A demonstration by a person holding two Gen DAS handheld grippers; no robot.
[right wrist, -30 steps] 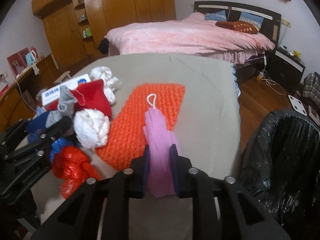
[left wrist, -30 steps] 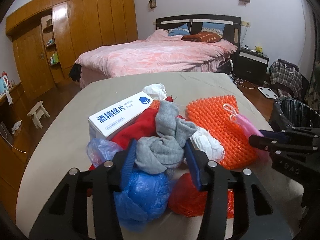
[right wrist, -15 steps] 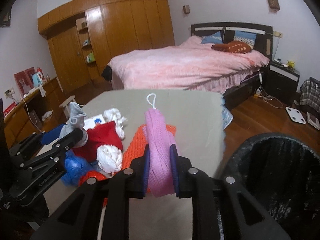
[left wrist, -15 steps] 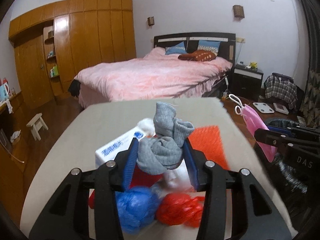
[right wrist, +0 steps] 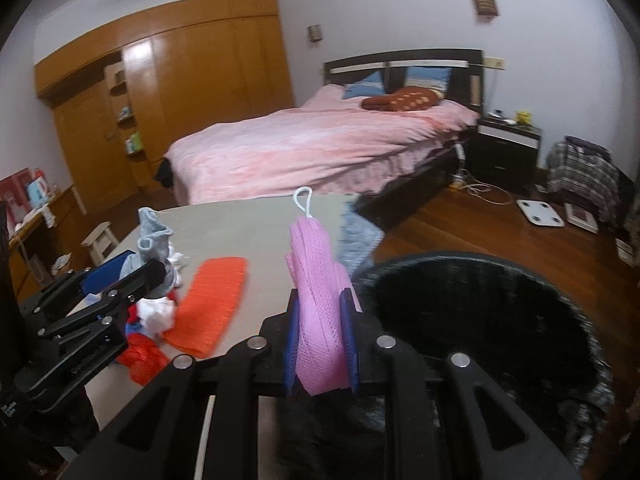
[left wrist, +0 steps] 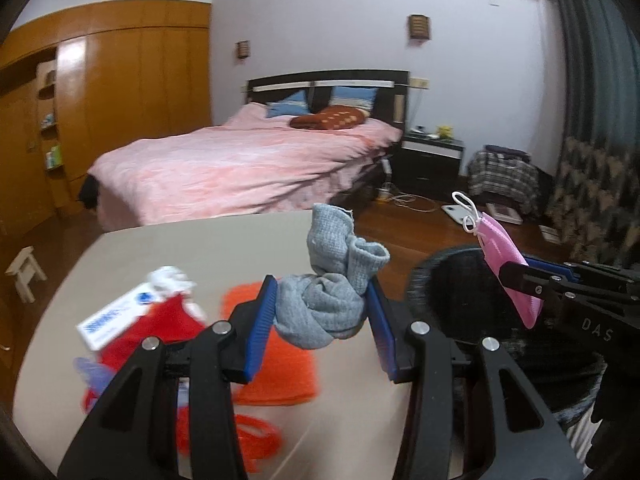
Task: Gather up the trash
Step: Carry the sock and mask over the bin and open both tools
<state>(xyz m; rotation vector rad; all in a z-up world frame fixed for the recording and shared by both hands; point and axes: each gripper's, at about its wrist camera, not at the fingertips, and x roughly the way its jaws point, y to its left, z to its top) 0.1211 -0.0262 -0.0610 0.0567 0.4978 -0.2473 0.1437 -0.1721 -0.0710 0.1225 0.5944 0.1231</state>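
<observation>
**Sock and pink mesh pouch held up beside the bin**

Pink bed (left wrist: 248, 164) far back at 12 o'clock in both views, wooden wardrobe (left wrist: 132, 116) at 10 o'clock. Beige table (left wrist: 208, 248) across the lower left of the left wrist view, blurred. Black-lined bin (right wrist: 480, 320) at 4 o'clock in the right wrist view, just past the table edge, mouth open upward. Orange mat (right wrist: 214, 300) flat on the table at 8 o'clock, with red cloth (left wrist: 160, 328), white box (left wrist: 116, 314) and red bag (right wrist: 140, 356) heaped beside it.

Left gripper (left wrist: 320, 312) clamped on a balled grey sock (left wrist: 328, 304), blue pads pressing both sides, clear above the table. Right gripper (right wrist: 320, 340) pinched tight on a pink mesh pouch (right wrist: 316, 304), standing upright with white loop (right wrist: 302, 200) on top, at the near rim of the bin.
</observation>
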